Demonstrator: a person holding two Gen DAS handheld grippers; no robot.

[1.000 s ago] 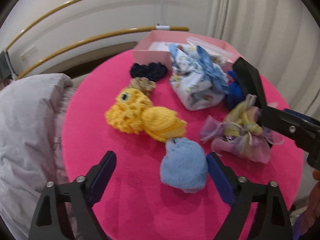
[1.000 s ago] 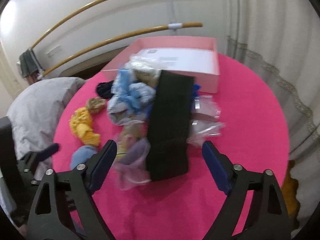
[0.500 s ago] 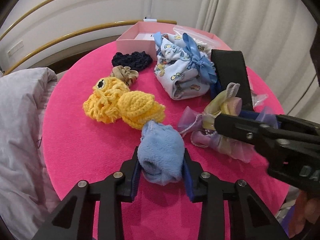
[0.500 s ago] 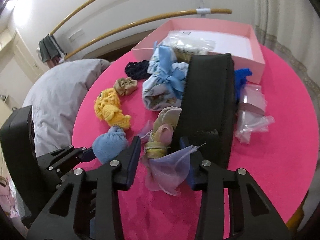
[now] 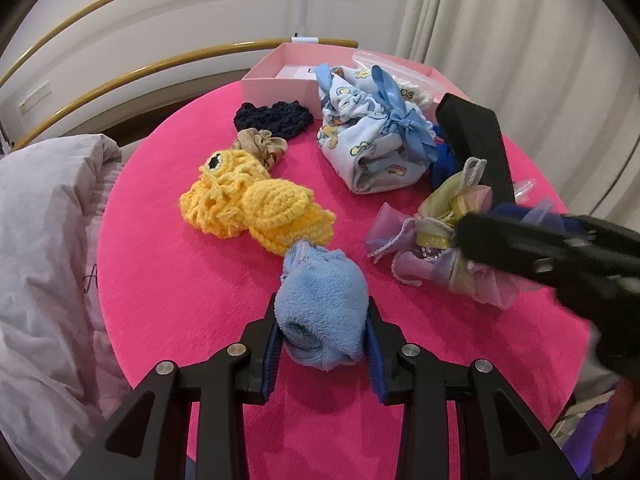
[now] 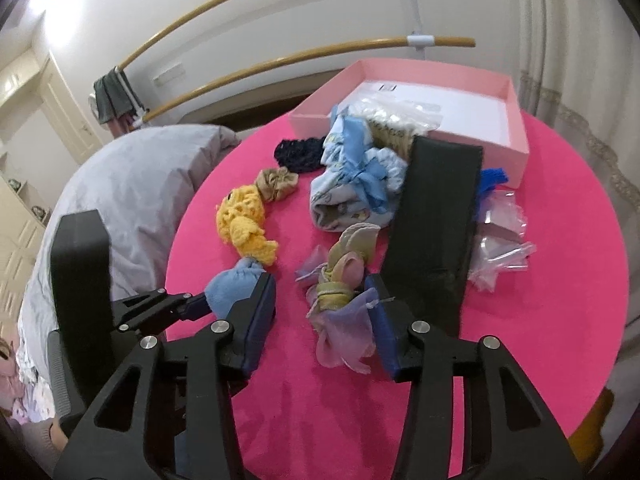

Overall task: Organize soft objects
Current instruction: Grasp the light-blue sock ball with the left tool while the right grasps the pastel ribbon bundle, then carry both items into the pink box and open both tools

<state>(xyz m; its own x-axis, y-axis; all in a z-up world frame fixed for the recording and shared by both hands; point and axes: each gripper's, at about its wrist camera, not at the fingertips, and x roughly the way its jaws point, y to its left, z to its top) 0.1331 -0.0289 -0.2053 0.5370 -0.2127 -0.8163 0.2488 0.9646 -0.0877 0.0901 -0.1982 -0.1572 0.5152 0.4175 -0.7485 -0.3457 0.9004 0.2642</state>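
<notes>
Left hand-held gripper (image 5: 323,344) was pinching the blue fleece ball (image 5: 322,312), pads pressed into both sides, low over the pink tabletop (image 5: 180,288) near its front edge; the ball's tip touched the yellow crochet toy (image 5: 256,204); right hand-held gripper (image 6: 326,316) sat around the pastel organza bundle (image 6: 340,304), jaws opening, right pad against the fabric, left pad apart from it; the bundle lay on the tabletop beside the black strap (image 6: 434,224); the blue-ribbon printed pouch (image 5: 372,140), dark crochet piece (image 5: 274,118) and beige scrunchie (image 5: 262,146) lay further back; the pink box (image 6: 472,120) stood at the far edge.
</notes>
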